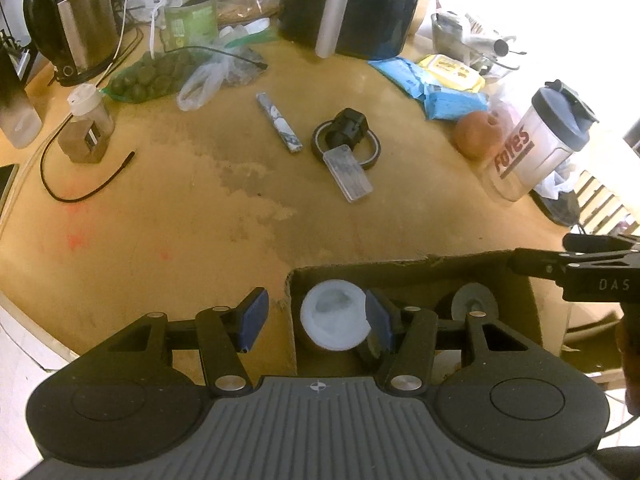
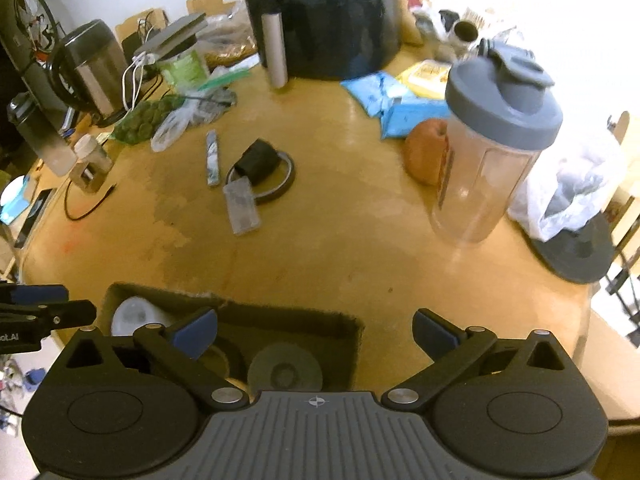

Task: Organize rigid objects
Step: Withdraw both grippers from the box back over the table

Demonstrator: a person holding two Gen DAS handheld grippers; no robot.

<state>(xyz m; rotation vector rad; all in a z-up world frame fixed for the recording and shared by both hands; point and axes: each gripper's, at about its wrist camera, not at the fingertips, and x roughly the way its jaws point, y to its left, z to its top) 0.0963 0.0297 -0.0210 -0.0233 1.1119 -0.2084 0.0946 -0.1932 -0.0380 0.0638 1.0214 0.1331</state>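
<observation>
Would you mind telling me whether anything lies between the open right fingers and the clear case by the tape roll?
Nothing visible does: only bare table separates the right gripper from the clear case, which leans on the tape roll.

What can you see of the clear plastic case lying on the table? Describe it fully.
The clear plastic case is a small, flat, see-through rectangular box with rounded corners; its contents are too blurred to tell. It lies flat and at a slant on the wooden table, one end resting on the rim of the tape roll, beside the black block. No tongs touch it.
</observation>
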